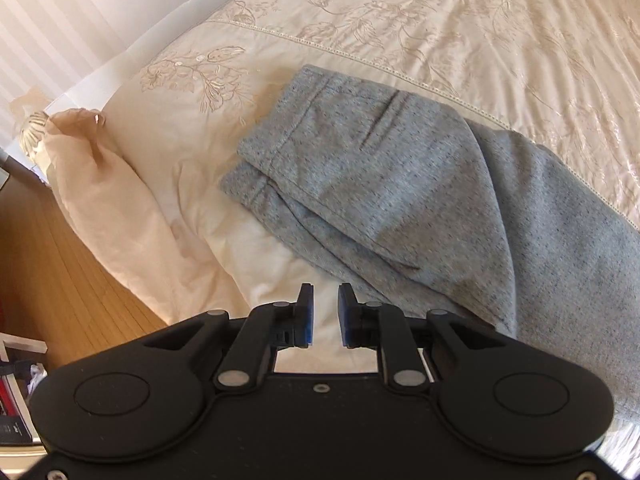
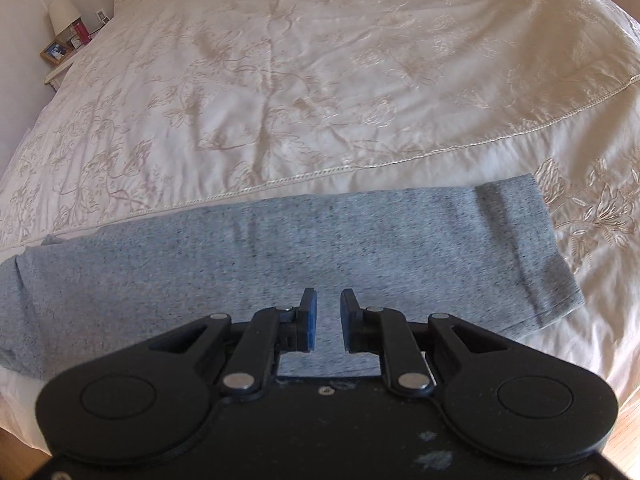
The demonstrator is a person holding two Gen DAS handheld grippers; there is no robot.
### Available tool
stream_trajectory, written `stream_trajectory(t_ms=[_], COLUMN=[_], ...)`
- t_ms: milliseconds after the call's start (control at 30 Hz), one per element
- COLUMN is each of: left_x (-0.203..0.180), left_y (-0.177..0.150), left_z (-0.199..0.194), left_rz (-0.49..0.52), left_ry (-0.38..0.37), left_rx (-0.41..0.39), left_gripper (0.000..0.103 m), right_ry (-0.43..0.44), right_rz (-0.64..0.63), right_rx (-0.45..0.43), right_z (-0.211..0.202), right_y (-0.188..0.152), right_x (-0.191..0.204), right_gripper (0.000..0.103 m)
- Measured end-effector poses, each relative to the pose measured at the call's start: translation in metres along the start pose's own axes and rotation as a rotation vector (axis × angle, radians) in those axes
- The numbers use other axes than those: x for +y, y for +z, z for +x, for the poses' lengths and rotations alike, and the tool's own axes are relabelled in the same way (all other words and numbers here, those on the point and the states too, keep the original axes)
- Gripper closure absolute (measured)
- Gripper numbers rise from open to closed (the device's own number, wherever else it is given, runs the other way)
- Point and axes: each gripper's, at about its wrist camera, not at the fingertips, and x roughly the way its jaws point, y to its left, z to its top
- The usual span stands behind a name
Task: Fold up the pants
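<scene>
A wooden floor (image 1: 60, 264) is showing past the bed's left edge, where a pillow (image 1: 100, 184) is slumping over the side. The left gripper (image 1: 325, 312) is hovering released over the embroidered bedspread (image 1: 460, 28), gripping nothing. The grey sweatpants (image 1: 360, 184) are lying lengthwise along the bed's near edge, legs stacked, partly cut off by the frame. The right gripper (image 2: 327, 318) is hanging above them, jaws parted and empty. A nightstand (image 2: 60, 60) with lamp (image 2: 62, 14) is sitting beyond the far left corner.
</scene>
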Motion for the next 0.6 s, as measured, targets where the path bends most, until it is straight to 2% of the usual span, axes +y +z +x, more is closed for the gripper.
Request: stream_trajectory(t_ms=[133,267,333,367,600], left_x=[0.033,0.066,0.08,0.085,0.094], left_y=[0.034,0.066,0.08,0.086,0.103], left_z=[0.021,0.039,0.051,0.057,0.085], left_rz=[0.036,0.087,0.109,0.123,0.254], left_ry=[-0.057,-0.106,-0.133,-0.147,-0.223], left_rx=[-0.012,-0.027,-0.017,-0.012,0.034], left_gripper=[0.078,0.078,0.066,0.064,0.063], right_ry=[0.031,0.102,0.129,0.147,0.247], right_rz=[0.005,-0.004,-0.029,-0.032,-0.123], right_rx=[0.01,0.021,0.021,0.026,0.074], right_z=[-0.003,-0.007,-0.008,-0.008,-0.009], right_y=[-0.023,-0.045,-0.057,-0.062,-0.098], right_x=[0.077,0.159,0.2,0.218,0.316], right_gripper=[0.087,0.087,0.087,0.087,0.086])
